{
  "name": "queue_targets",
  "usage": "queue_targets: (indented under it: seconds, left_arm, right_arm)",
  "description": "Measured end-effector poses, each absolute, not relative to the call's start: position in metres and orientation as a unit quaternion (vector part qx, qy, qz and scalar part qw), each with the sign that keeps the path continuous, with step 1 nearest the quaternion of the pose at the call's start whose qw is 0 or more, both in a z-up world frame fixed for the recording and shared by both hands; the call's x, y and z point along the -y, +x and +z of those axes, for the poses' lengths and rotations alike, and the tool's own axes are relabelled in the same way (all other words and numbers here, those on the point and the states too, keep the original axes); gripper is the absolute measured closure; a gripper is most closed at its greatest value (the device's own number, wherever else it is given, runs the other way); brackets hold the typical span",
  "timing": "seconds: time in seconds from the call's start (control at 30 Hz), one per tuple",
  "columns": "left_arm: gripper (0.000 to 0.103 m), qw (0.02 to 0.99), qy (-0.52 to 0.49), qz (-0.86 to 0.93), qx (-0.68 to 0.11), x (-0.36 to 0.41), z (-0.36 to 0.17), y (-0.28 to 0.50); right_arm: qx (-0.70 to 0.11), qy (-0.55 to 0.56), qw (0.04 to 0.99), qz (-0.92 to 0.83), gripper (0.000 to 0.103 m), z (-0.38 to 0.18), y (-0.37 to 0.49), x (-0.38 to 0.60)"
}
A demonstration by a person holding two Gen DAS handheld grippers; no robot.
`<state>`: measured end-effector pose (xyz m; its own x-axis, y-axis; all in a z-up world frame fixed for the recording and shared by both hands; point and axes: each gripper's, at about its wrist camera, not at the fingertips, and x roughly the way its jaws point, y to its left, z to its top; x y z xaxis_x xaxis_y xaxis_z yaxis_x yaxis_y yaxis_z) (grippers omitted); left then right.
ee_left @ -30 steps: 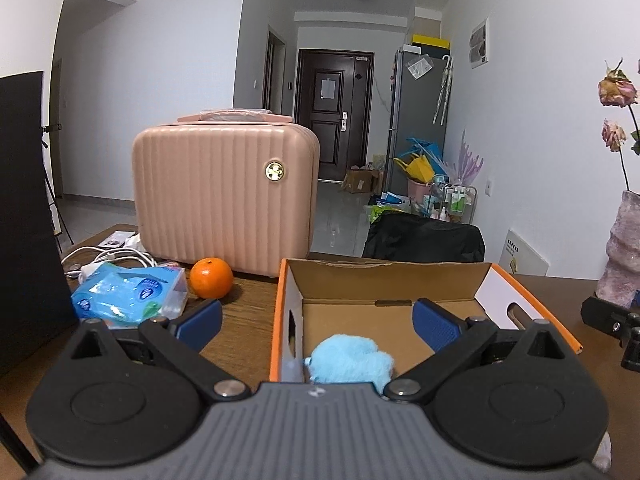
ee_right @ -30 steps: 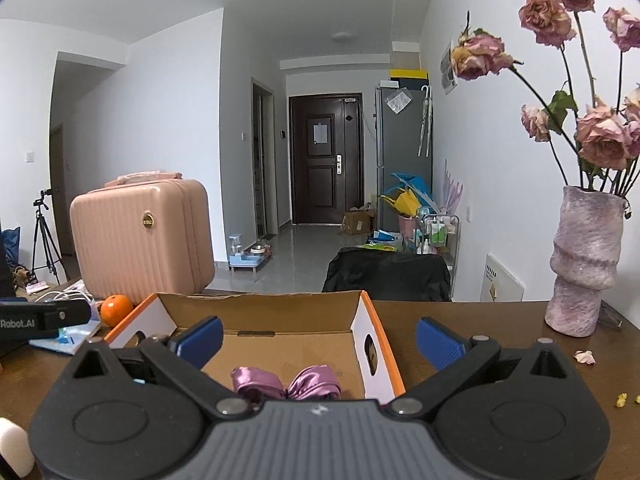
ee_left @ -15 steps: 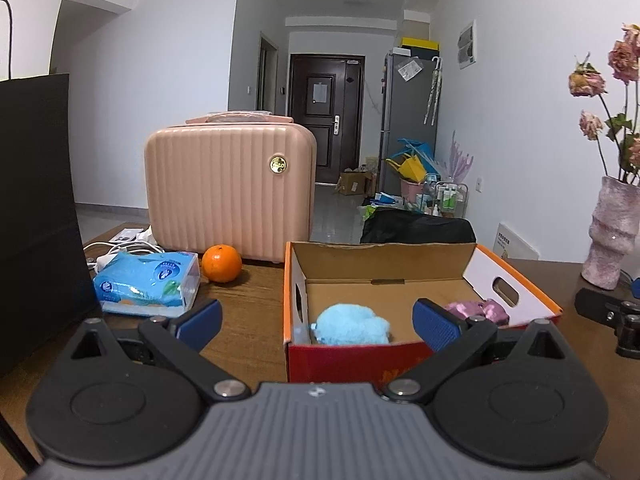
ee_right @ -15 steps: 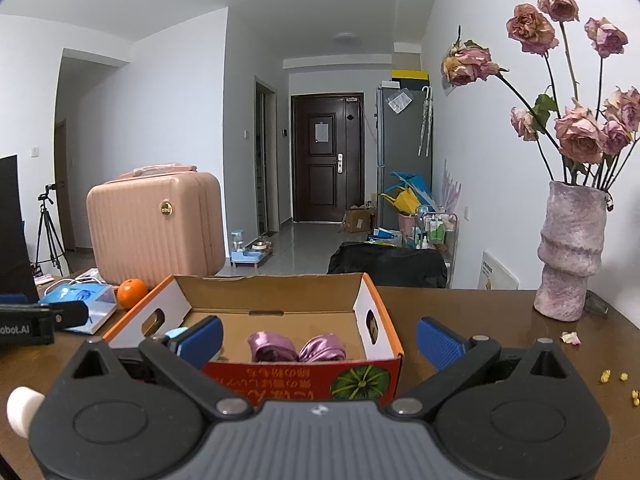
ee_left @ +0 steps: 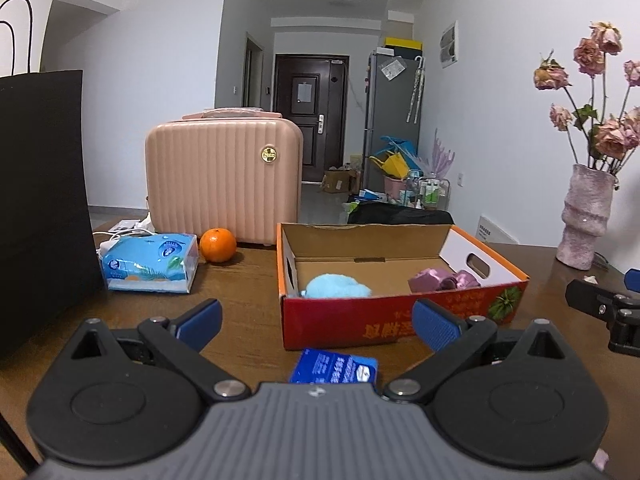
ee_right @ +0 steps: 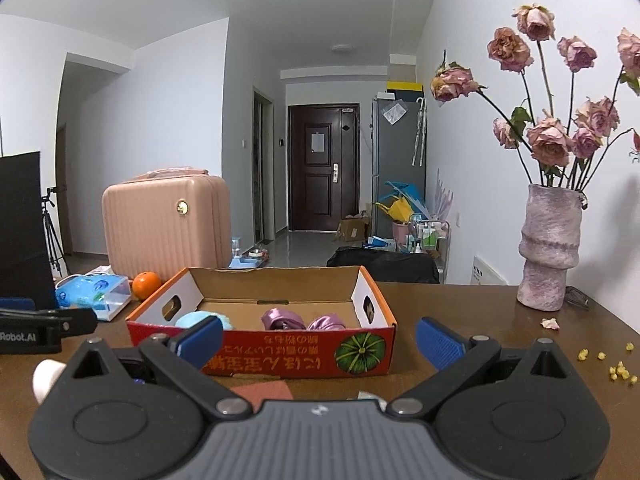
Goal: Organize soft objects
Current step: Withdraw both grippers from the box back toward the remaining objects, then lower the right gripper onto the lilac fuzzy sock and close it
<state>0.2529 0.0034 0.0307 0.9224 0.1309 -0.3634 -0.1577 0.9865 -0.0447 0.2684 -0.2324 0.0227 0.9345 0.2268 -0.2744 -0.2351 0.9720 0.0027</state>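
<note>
Soft objects, a blue fluffy ball (ee_left: pixel 335 287) and purple satin pieces (ee_left: pixel 444 280), lie in the cardboard box (ee_left: pixel 400 320) at twelve o'clock. Your left gripper (ee_left: pixel 316 320) and right gripper (ee_right: pixel 318 340) are both wide open, holding nothing. A blue packet (ee_left: pixel 334 366), at six o'clock just before the box, is half hidden; lower over it squarely before closing.

blue fluffy toy (ee_left: pixel 336 286), purple satin item (ee_left: pixel 444 280), both in box (ee_left: pixel 400 320)
</note>
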Motion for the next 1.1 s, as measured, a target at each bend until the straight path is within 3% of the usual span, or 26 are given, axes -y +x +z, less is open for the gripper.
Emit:
queue_targets:
  seconds: [1.1]
  left_arm:
    - [0.000,0.971,-0.017,0.019,-0.238,0.006,-0.017,0.183]
  right_arm:
    - [-0.223,-0.059,0.961,0.149,0.000,-0.037,0.174,0.221]
